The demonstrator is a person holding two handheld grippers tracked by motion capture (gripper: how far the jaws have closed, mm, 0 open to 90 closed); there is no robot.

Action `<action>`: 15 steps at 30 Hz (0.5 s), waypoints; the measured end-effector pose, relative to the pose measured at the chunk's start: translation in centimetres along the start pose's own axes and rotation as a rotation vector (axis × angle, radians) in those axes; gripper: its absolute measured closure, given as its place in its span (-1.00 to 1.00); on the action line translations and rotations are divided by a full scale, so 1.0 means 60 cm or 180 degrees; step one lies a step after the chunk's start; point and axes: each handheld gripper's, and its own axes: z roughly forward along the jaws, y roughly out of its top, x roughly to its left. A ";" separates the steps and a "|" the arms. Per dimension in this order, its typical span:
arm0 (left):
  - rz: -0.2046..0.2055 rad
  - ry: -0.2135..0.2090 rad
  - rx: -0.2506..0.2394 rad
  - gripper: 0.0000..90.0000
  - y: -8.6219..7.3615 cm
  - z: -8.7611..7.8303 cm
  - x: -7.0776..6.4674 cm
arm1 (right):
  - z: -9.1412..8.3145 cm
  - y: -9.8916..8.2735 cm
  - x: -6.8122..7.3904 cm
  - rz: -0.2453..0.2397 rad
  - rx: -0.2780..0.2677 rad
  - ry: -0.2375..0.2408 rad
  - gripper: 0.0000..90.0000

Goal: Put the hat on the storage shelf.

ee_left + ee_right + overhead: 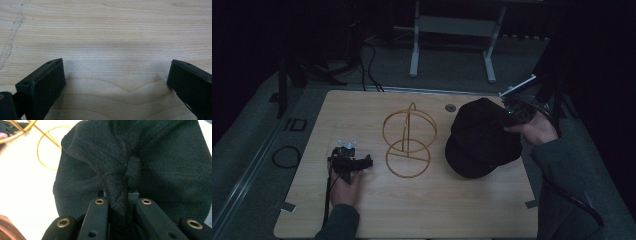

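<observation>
Black cloth is what the right claw (117, 202) has: a black hat (482, 137) made of soft knit stuff. In the right gripper view the two jaws are squeezed tight on a bunched-up fold of the hat, & the fold sticks up between them. In the high view the right claw (507, 117) is at the far right side of the hat, w/ the person's right hand (537, 129) around it. The hat's top is pulled up a bit at that side, while the low part of the hat rests on the right half of the bench (422, 210). The bench is light wood. In the middle of it stands a wire stand (408, 140), yellow, made of 2 rings & a thin post: one ring lies flat on the wood & one stands up. The hat is just beside the wire stand, on its right, not touching it. The wire stand also peeks in at the top left of the right gripper view (45, 142). The left claw (357, 162) sits on the left part of the bench, near the wire stand but apart from it, w/ the left hand (346, 187) behind it. In the left gripper view the left claw (115, 77) has its jaws spread wide, w/ bare wood between them, nothing held.
</observation>
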 end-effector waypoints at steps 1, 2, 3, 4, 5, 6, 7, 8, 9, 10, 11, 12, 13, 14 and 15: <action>0.0000 0.0000 0.0000 -0.97 0.000 0.000 0.000 | -0.002 0.000 0.000 0.0006 -0.0011 0.0012 0.89; 0.0000 0.0000 0.0000 -0.97 0.000 0.000 0.000 | -0.004 0.000 0.000 0.0004 -0.0024 0.0019 0.89; 0.0000 0.0000 0.0000 -0.97 0.000 0.000 0.000 | -0.007 0.001 0.001 -0.0003 -0.0032 0.0025 0.89; 0.0000 0.0000 0.0000 -0.97 0.000 0.000 0.000 | -0.010 0.001 0.001 -0.0012 -0.0038 0.0034 0.89; 0.0001 0.0000 0.0000 -0.97 0.000 0.000 0.000 | -0.012 0.002 0.002 -0.0023 -0.0055 0.0041 0.89; 0.0000 0.0000 0.0000 -0.97 0.000 0.000 0.000 | -0.015 0.002 0.002 -0.0038 -0.0066 0.0046 0.89; 0.0000 0.0000 0.0000 -0.97 0.000 0.000 0.000 | -0.018 0.003 0.003 -0.0042 -0.0081 0.0053 0.88; -0.0001 0.0000 -0.0001 -0.97 0.000 0.000 0.000 | -0.021 0.003 0.004 -0.0059 -0.0096 0.0061 0.88; -0.0001 0.0000 -0.0001 -0.97 0.000 0.000 0.000 | -0.021 0.003 0.004 -0.0059 -0.0096 0.0061 0.88; -0.0002 0.0000 -0.0002 -0.97 0.000 0.000 0.000 | -0.027 0.004 0.006 -0.0088 -0.0127 0.0084 0.88; -0.0001 0.0000 -0.0002 -0.97 0.000 0.000 0.000 | -0.030 0.004 0.007 -0.0092 -0.0139 0.0095 0.88; -0.0002 0.0000 -0.0002 -0.97 0.000 0.000 0.000 | -0.033 0.004 0.008 -0.0112 -0.0156 0.0106 0.88; -0.0002 0.0000 -0.0002 -0.97 0.000 0.000 0.000 | -0.036 0.004 0.009 -0.0121 -0.0173 0.0119 0.88; -0.0002 0.0000 -0.0002 -0.97 0.000 0.000 0.000 | -0.036 0.004 0.009 -0.0121 -0.0173 0.0119 0.88; -0.0002 0.0000 -0.0001 -0.97 0.000 0.000 0.000 | -0.042 0.005 0.012 -0.0168 -0.0199 0.0144 0.88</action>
